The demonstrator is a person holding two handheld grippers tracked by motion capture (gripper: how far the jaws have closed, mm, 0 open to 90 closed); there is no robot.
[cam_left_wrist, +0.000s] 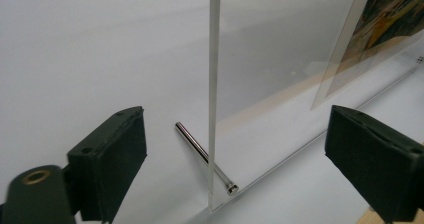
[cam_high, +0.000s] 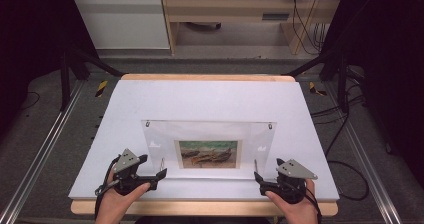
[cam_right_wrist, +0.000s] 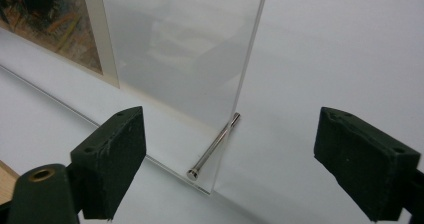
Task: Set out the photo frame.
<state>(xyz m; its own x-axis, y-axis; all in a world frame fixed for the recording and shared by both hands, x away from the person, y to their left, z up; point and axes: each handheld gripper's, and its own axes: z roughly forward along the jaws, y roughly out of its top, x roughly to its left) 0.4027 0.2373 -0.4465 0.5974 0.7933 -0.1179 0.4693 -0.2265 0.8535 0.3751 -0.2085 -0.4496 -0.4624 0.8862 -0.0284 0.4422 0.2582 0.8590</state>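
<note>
Figure: the clear picture frame standing free on the worktop. Nearest, at the lower left of the high view, my left hand-held gripper sits low on the white worktop with its jaws spread wide and nothing pressed between them; at the lower right my right hand-held gripper mirrors it, jaws equally apart. I hold one at each bottom corner so the wide panel could be steadied from both ends at once. In the left gripper view the acrylic frame rises edge-on between my open pads, clear of both, and the left metal pin passes through its lower corner, slanting down to the surface as a foot. The right gripper view shows the same at the other corner, the right metal pin propping the panel from behind. These two pins, I judge, are why the frame stands upright unaided. Beyond, in the centre of the high view, the print sits low in the panel, facing me.
</note>
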